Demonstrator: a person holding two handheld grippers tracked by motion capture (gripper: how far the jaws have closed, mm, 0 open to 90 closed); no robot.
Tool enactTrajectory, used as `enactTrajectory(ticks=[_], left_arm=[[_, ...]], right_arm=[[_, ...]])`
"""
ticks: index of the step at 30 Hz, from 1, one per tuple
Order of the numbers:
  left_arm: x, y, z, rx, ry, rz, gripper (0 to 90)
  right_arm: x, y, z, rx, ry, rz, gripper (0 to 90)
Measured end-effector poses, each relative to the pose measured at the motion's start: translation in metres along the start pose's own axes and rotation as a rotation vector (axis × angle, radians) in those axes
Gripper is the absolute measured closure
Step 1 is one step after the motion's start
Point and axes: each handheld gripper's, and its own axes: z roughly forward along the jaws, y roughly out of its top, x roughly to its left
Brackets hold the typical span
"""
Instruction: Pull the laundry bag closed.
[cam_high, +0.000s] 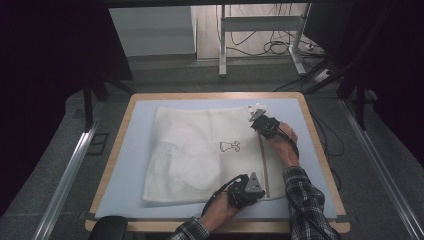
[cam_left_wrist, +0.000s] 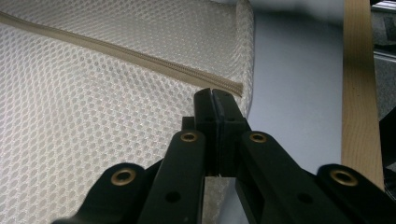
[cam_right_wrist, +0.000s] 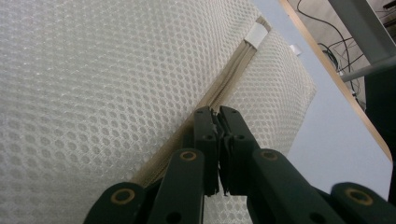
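A white mesh bag (cam_high: 200, 155) with a small dark drawing lies flat on the pale blue mat (cam_high: 135, 150). A beige zipper (cam_high: 263, 165) runs along its right side. My left gripper (cam_high: 262, 193) is at the near end of that zipper, jaws shut, tips (cam_left_wrist: 213, 93) pinching the mesh at the zipper's (cam_left_wrist: 116, 49) end. My right gripper (cam_high: 259, 125) is at the far part of the zipper, jaws shut (cam_right_wrist: 215, 112), with what looks like the zipper pull between the tips. Ahead of it the zipper (cam_right_wrist: 233, 70) runs to a white tag (cam_right_wrist: 257, 33).
The mat covers a wooden table whose edge (cam_high: 320, 150) shows at the right. A strip of bare mat (cam_left_wrist: 299, 93) lies between the bag and the edge. Metal rails (cam_high: 70, 175) flank the table, and cables (cam_high: 270, 45) lie on the floor beyond it.
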Motion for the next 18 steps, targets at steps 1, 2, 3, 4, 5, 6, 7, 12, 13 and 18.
enactTrajectory(ticks=[1,2,3,4,5,6,7,12,13,18], left_arm=[[0.0000,0.0000,0.0000,0.000,0.000,0.000,89.7],[-0.0001,0.0000,0.0000,-0.001,0.000,0.000,89.7],[-0.0001,0.0000,0.0000,0.000,0.000,0.000,89.7],[-0.0001,0.0000,0.0000,0.000,0.001,0.001,89.7],[-0.0001,0.0000,0.0000,0.000,0.001,0.001,89.7],[-0.0001,0.0000,0.0000,0.000,0.000,0.001,89.7],[-0.0001,0.0000,0.0000,-0.001,0.001,0.000,89.7],[-0.0002,0.0000,0.0000,0.000,0.001,0.001,89.7],[-0.0003,0.0000,0.0000,0.000,0.002,0.002,89.7],[-0.0005,0.0000,0.0001,0.000,0.003,0.003,89.7]], right_arm=[[-0.0006,0.0003,0.0003,0.002,0.003,-0.003,85.6],[-0.0008,0.0005,0.0006,0.001,0.003,-0.002,85.4],[-0.0011,0.0008,0.0008,0.001,0.003,-0.003,85.6],[-0.0014,0.0010,0.0010,-0.001,0.000,-0.003,85.6],[-0.0019,0.0013,0.0012,-0.001,-0.003,-0.002,85.6],[-0.0025,0.0017,0.0017,0.000,0.000,-0.001,85.7],[-0.0029,0.0021,0.0022,-0.001,-0.003,-0.003,85.5],[-0.0032,0.0054,0.0051,0.005,-0.016,-0.015,85.7],[-0.0031,0.0059,0.0055,0.007,-0.016,-0.010,85.7],[-0.0062,0.0091,0.0091,0.005,-0.023,-0.019,85.6]])
